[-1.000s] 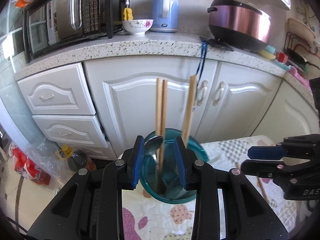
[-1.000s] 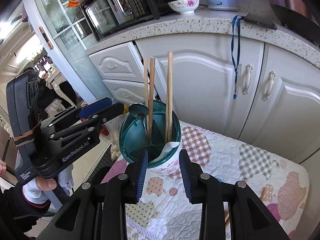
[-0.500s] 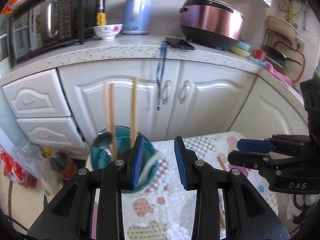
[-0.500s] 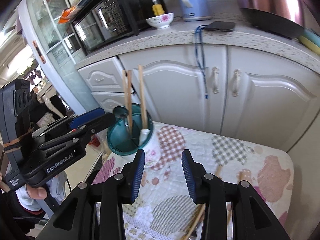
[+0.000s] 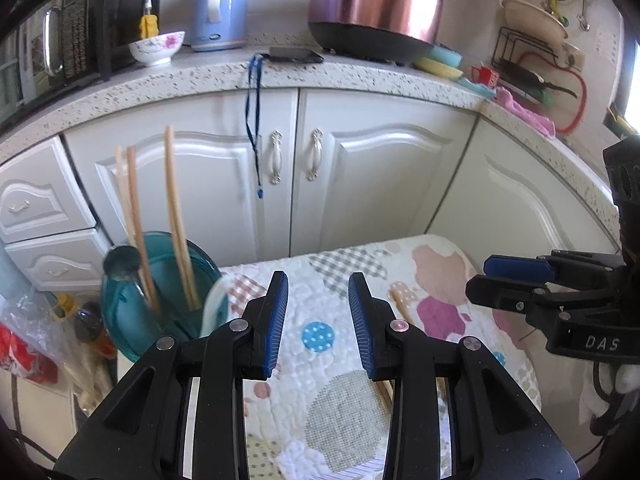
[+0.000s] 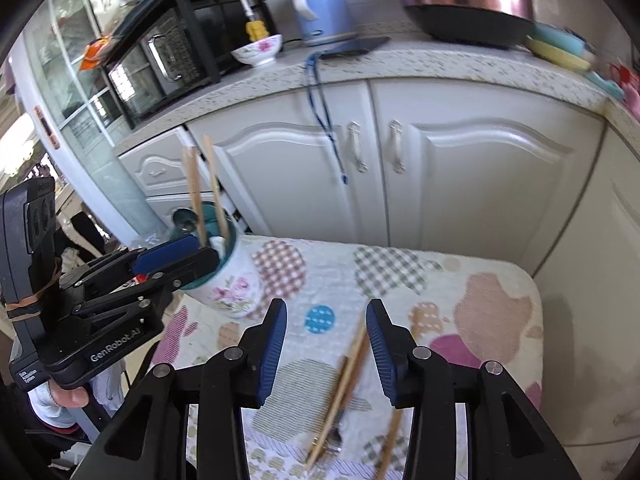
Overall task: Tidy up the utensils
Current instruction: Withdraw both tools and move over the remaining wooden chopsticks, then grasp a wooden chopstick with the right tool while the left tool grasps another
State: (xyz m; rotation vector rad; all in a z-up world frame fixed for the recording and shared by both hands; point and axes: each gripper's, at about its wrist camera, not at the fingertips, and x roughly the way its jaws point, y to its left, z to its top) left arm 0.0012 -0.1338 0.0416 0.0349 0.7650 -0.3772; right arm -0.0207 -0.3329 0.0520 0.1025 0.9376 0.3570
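Note:
A white floral holder with a teal inside (image 6: 230, 276) stands at the table's left edge, also in the left wrist view (image 5: 160, 300). It holds three wooden chopsticks (image 5: 176, 224) and a metal spoon (image 5: 122, 266). More wooden chopsticks (image 6: 344, 376) lie on the patchwork cloth, with a small metal utensil end (image 6: 334, 438) by them. My right gripper (image 6: 326, 324) is open and empty, just above these loose chopsticks. My left gripper (image 5: 318, 296) is open and empty over the cloth, right of the holder. One loose chopstick (image 5: 400, 308) shows beside its right finger.
The small table carries a patchwork cloth (image 6: 480, 312). White cabinets (image 5: 360, 184) stand behind it under a speckled counter with a kettle (image 5: 218, 8), rice cooker (image 5: 376, 4), bowl (image 5: 156, 46) and microwave (image 6: 160, 64). Bottles and bags (image 5: 60, 328) sit on the floor at left.
Both grippers have swung right, away from the holder and over the cloth. The holder now sits at the left of both views. The loose chopsticks have come between the right gripper's fingers.

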